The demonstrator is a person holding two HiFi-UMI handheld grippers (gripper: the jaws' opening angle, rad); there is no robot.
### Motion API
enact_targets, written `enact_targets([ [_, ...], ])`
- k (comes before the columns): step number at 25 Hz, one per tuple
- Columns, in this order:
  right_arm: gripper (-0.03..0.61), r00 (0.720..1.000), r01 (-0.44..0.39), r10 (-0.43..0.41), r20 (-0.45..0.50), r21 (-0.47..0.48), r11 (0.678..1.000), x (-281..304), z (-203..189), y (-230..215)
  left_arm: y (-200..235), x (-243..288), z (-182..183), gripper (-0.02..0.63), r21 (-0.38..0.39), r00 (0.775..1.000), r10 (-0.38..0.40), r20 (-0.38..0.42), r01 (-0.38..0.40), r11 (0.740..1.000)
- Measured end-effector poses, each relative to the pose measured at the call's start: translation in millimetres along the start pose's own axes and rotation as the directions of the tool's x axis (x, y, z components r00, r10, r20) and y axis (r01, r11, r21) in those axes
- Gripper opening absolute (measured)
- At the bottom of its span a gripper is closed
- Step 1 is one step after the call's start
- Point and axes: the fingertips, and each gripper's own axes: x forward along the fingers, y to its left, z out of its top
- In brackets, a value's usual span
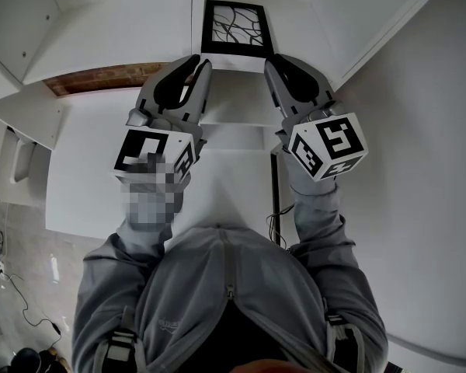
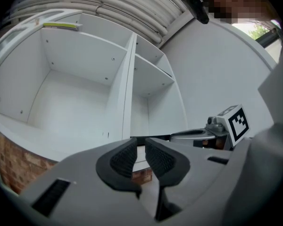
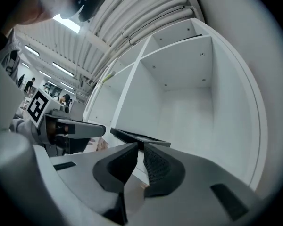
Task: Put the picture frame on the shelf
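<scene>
The picture frame (image 1: 234, 28) is black-edged with a white print of dark branching lines. It hangs flat between my two grippers, in front of the white cubby shelf (image 1: 124, 22). My left gripper (image 1: 200, 62) is shut on the frame's near left corner. My right gripper (image 1: 270, 62) is shut on its near right corner. In the left gripper view the frame's thin black edge (image 2: 155, 138) runs out from between the narrow jaws (image 2: 140, 145). In the right gripper view the frame (image 3: 139, 138) sticks out past the jaw tips (image 3: 140, 149), toward an empty shelf compartment (image 3: 188, 102).
The shelf has several open white compartments split by an upright divider (image 2: 125, 98). A strip of red brick (image 1: 101, 78) shows below it. A white surface (image 1: 101, 177) lies under my arms, a black cable (image 1: 276, 208) hangs beside it, and a white wall (image 1: 419, 208) stands at the right.
</scene>
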Motion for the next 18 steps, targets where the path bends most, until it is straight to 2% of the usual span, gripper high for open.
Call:
enact_targets([
  [7,0.055,0.998,0.052,-0.052,-0.044,-0.005,0.999,3.0,-5.1,-1.9,-1.3,-2.2,-4.7,0.048,0.002,1.0,-0.002,-0.007,0.002,1.0],
  [9,0.055,0.993,0.087,-0.09,-0.071,-0.04,0.995,4.2,-5.7,-1.8,-1.8,-2.5,-4.3,0.045,0.002,1.0,-0.002,-0.008,0.002,1.0],
  [14,0.057,0.957,0.229,-0.26,-0.127,-0.216,0.949,7.3,-9.5,-0.2,-5.9,-5.0,-4.6,0.044,0.009,1.0,0.004,-0.012,-0.004,1.0],
  [18,0.057,0.936,0.29,-0.331,-0.12,-0.274,0.917,8.4,-10.6,1.1,-9.1,-10.2,-6.5,0.044,0.025,0.999,0.019,-0.026,-0.018,1.0],
])
